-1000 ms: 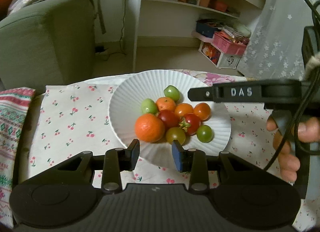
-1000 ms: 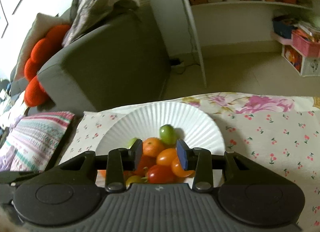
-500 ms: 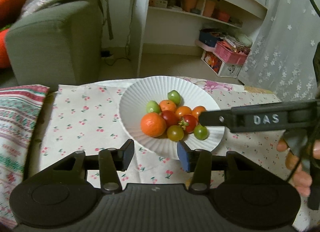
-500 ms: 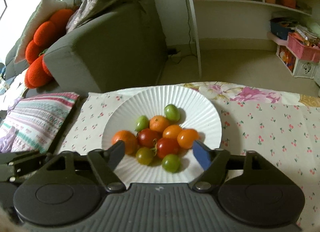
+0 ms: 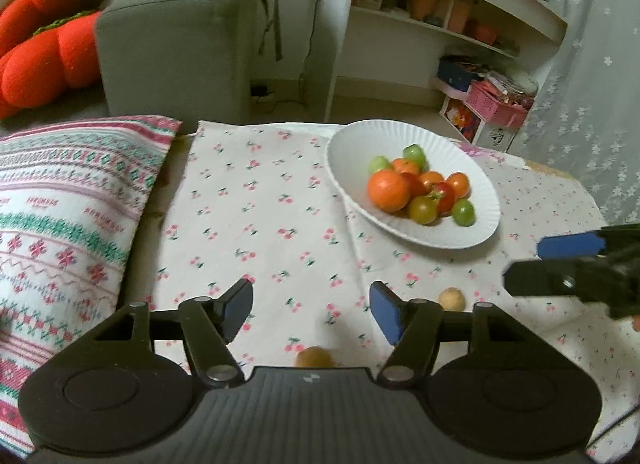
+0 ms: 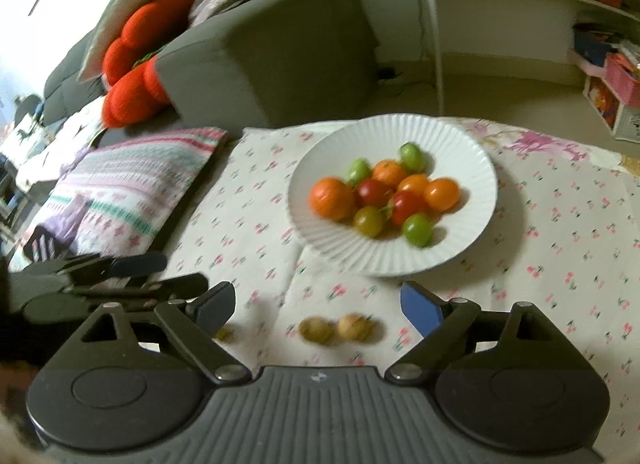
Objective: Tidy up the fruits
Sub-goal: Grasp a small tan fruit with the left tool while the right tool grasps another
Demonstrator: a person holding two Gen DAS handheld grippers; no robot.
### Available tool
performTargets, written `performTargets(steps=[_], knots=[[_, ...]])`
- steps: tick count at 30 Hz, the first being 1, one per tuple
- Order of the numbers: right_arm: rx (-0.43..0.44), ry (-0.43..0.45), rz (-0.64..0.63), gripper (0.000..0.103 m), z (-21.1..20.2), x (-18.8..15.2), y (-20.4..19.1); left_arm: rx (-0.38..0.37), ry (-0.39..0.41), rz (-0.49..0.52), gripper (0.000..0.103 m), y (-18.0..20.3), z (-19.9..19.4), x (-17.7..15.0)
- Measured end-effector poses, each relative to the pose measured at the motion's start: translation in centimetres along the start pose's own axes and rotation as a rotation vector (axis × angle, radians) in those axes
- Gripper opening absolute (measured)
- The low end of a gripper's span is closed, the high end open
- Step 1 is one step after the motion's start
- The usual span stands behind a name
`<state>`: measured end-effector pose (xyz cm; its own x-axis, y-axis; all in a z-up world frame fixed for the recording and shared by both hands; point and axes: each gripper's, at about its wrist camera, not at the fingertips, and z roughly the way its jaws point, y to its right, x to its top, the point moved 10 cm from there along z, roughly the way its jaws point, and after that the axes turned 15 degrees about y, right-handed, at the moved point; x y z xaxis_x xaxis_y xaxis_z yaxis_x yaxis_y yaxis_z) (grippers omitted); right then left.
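A white ribbed plate (image 5: pixel 348 144) (image 6: pixel 460 136) holds an orange (image 5: pixel 388 189) (image 6: pixel 331 198) and several red, orange and green cherry tomatoes. Small tan round fruits lie on the cloth in front of it: two in the left wrist view (image 5: pixel 451 298) (image 5: pixel 315 357), three in the right wrist view (image 6: pixel 316 330) (image 6: pixel 354 327) (image 6: pixel 225 334). My left gripper (image 5: pixel 311 314) is open and empty, above the cloth left of the plate. My right gripper (image 6: pixel 318 306) is open and empty, just above the tan fruits; it also shows in the left wrist view (image 5: pixel 568 264).
A cherry-print cloth (image 5: pixel 256 200) covers the table. A striped patterned cushion (image 5: pixel 60 216) lies at the left. Behind are a grey sofa (image 5: pixel 176 44) with red cushions, a white shelf unit (image 5: pixel 440 16) and a pink basket (image 5: pixel 496 104).
Both grippers have pulled back from the plate and opened wider. The left one swung left, so the plate now sits to its right. The tan fruits on the cloth have come into view.
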<state>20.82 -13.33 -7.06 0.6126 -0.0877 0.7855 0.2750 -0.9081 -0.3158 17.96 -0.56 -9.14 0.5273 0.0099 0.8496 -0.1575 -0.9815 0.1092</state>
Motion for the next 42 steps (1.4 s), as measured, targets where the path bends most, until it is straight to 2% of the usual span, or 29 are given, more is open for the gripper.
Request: performTargets(steps=[6,13,17,21,24,26,32,37,39,42], knots=[[0.017,-0.022,-0.055,0.089,-0.1,-1.2,-0.8,0.019,-0.040,-0.001,0.069,-0.7,0.2,-1.2],[0.011,-0.064,-0.090,0.089,0.5,-2.9,-0.4,0.040,-0.077,-0.039,0.069,-1.4,0.3,-2.1],[0.038,-0.083,-0.129,0.088,1.0,-4.1,-1.2,0.040,-0.099,-0.008,0.067,-1.0,0.5,-2.9],[0.086,-0.108,-0.237,0.085,1.3,-5.7,-3.2,-0.001,-0.135,0.034,0.055,0.3,0.9,-4.1],[0.120,-0.142,-0.302,0.080,1.6,-7.1,-4.5,-0.022,-0.160,0.052,0.047,0.9,1.2,-4.9],[0.126,-0.166,-0.319,0.073,1.9,-7.9,-5.1,-0.021,-0.169,0.052,0.044,1.0,1.2,-5.2],[0.116,-0.199,-0.353,0.062,2.6,-9.4,-5.2,-0.022,-0.177,0.073,0.036,1.5,1.7,-5.8],[0.107,-0.180,-0.352,0.051,2.9,-9.2,-5.1,-0.015,-0.175,0.109,0.024,1.8,2.1,-6.1],[0.112,-0.172,-0.355,0.046,2.9,-9.2,-5.3,-0.014,-0.175,0.115,0.015,1.9,2.3,-6.2],[0.114,-0.163,-0.361,0.033,3.0,-9.2,-5.4,-0.011,-0.171,0.123,0.013,1.9,2.3,-6.2]])
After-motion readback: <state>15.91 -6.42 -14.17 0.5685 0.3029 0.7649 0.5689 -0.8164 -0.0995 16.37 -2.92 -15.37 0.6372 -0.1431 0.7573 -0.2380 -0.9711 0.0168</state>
